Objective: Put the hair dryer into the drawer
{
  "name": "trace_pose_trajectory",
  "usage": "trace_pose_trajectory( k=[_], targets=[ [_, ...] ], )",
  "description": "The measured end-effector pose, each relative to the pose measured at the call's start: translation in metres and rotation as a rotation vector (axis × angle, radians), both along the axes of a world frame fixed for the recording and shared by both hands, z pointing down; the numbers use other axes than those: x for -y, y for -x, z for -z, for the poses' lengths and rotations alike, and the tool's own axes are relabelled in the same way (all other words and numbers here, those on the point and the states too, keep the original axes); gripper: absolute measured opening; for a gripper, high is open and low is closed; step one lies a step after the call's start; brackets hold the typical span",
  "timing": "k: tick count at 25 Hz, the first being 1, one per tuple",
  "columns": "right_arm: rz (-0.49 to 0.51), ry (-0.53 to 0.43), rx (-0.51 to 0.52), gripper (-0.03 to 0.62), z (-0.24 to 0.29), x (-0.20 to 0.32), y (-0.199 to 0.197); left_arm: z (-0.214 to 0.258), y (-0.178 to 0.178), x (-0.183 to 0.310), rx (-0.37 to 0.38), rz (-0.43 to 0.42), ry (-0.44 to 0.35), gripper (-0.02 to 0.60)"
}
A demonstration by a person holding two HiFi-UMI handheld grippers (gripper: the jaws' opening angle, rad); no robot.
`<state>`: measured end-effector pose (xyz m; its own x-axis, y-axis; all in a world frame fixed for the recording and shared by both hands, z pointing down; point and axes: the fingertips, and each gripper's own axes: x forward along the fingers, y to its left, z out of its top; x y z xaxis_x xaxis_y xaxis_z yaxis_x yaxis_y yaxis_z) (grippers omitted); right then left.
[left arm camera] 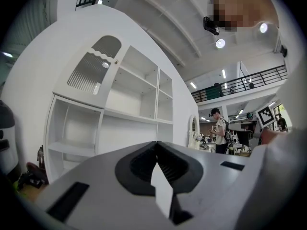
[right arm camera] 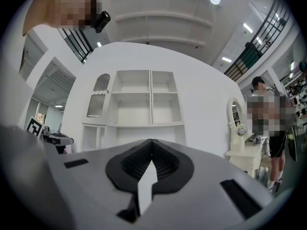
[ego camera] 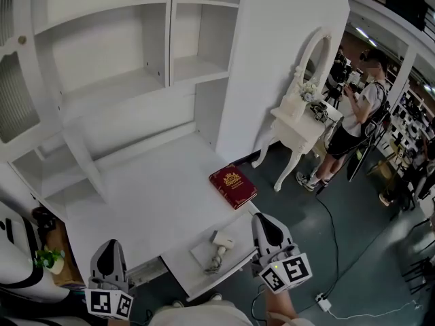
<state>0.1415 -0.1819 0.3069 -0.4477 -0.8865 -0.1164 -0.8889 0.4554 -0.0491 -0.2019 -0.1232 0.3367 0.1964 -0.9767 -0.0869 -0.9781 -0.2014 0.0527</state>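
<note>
- Hair dryer (ego camera: pixel 220 240): it lies in the pulled-out drawer (ego camera: pixel 179 257) at the front of the white desk (ego camera: pixel 156 195), its cord bunched beside it.
- Progress: the placing looks done, as the dryer rests inside the drawer and nothing holds it. The drawer stands open, so pushing it in may be all that is left.
- Right gripper (ego camera: pixel 264 224): its jaws are pressed together with nothing between them. It sits just right of the drawer, near the dryer but not touching it.
- Left gripper (ego camera: pixel 110 248): its jaws are likewise together and empty, and it is well apart from the dryer, off the drawer's left.
- A red book (ego camera: pixel 232 186) lies on the desk behind the drawer.
</note>
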Motion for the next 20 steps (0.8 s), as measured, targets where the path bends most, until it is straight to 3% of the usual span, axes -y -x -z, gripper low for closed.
trace_pose_trajectory(
  k=[9, 20],
  targets=[
    [-0.019, 0.003, -0.028, 0.011, -0.005, -0.002, -0.002, -0.001, 0.020, -0.009, 0.002, 0.052, 0.002, 0.015],
    [-0.033, 0.001, -0.051, 0.011, -0.006, -0.007, 0.004, 0.003, 0.021, -0.013, 0.025, 0.047, -0.021, 0.016]
  ],
)
